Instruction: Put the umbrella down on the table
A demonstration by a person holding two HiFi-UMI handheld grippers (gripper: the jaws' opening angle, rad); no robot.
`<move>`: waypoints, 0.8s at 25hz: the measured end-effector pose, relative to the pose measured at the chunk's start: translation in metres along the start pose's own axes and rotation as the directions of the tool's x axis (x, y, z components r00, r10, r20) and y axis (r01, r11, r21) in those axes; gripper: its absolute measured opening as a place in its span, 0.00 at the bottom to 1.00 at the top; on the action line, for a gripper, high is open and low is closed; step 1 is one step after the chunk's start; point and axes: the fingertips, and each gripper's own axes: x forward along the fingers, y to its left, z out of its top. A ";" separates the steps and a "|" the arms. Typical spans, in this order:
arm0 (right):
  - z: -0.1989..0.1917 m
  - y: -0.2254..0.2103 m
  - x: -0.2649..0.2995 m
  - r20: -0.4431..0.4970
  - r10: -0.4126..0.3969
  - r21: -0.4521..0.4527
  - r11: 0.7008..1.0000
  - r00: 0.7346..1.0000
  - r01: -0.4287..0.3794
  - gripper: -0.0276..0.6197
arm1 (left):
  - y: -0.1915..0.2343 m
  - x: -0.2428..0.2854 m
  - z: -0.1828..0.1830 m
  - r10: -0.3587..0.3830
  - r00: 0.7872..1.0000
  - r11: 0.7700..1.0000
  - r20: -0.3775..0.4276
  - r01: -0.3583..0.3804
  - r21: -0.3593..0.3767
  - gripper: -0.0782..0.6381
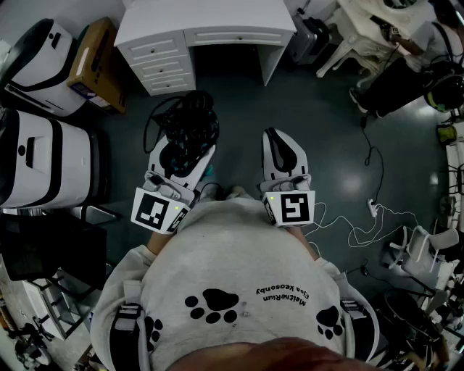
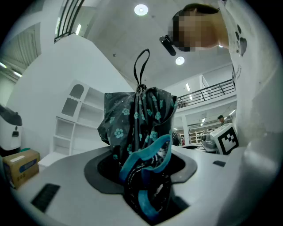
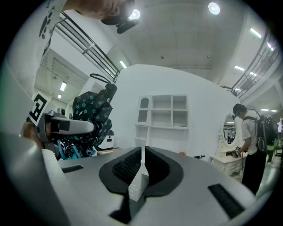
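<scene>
A folded dark umbrella (image 1: 181,119) with teal flowers sticks out ahead of my left gripper (image 1: 187,148), which is shut on it. In the left gripper view the umbrella (image 2: 137,123) stands up between the jaws, its teal strap looped low and its black wrist loop on top. My right gripper (image 1: 279,139) is held level beside it, shut with nothing in it; its black pads (image 3: 128,165) almost meet. The right gripper view shows the umbrella (image 3: 90,112) and the left gripper (image 3: 66,127) at its left. The white table (image 1: 206,22) with drawers stands ahead, across the dark floor.
A cardboard box (image 1: 98,61) and white machines (image 1: 43,156) stand at the left. White cables (image 1: 362,224) trail over the floor at the right, near a white chair (image 1: 362,32). Another person (image 3: 247,141) stands at the far right by a mirror.
</scene>
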 end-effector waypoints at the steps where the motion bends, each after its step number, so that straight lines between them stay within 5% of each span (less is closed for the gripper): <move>1: 0.000 -0.003 0.002 0.000 0.002 -0.007 1.000 1.000 -0.002 0.12 | 0.000 0.003 0.000 0.002 1.000 1.000 0.007 -0.002 -0.004 0.46; 10: -0.023 -0.025 0.004 -0.048 0.043 -0.049 0.998 0.998 -0.045 0.12 | 0.001 0.024 -0.005 0.046 0.999 0.999 0.025 -0.046 0.007 0.46; 20: -0.026 -0.078 0.007 0.006 0.074 0.053 0.996 0.997 -0.075 0.12 | -0.020 0.068 -0.014 0.086 0.996 0.996 0.012 -0.087 0.025 0.46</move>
